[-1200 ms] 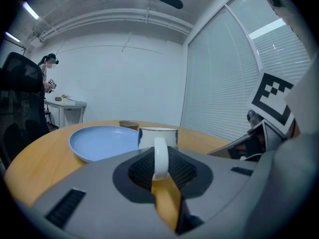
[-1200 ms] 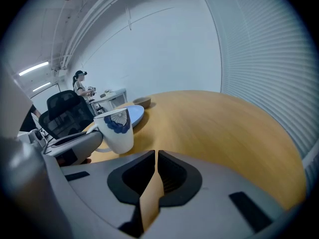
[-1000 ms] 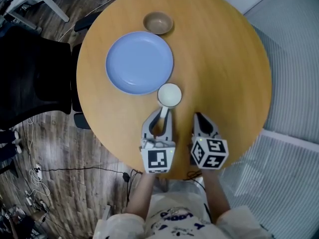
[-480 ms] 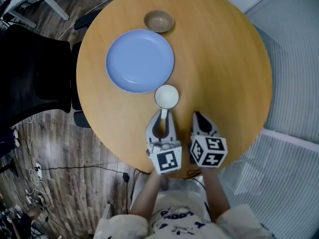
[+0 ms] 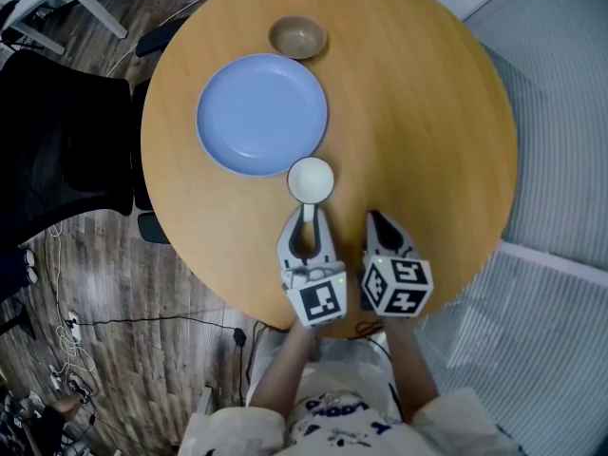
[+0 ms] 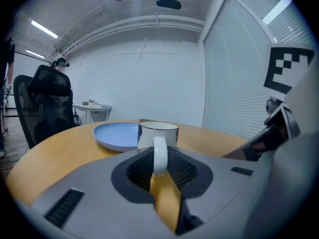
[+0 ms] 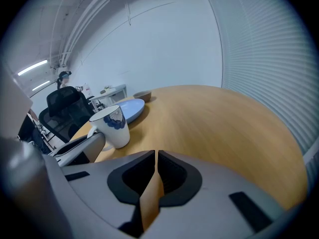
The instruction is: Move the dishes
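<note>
White mug (image 5: 311, 179), handle clamped in left gripper (image 5: 305, 224), has shifted toward blue plate (image 5: 261, 112) over last second; now just beside its rim. Move under way. Right gripper (image 5: 378, 224) closed, empty, over bench (image 5: 437, 112).

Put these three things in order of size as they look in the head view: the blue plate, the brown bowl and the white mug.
1. The blue plate, clearly the largest.
2. The brown bowl and the white mug look nearly alike. The bowl's rim seems slightly wider, but the mug stands nearer the camera, so I do not rank them.
</note>
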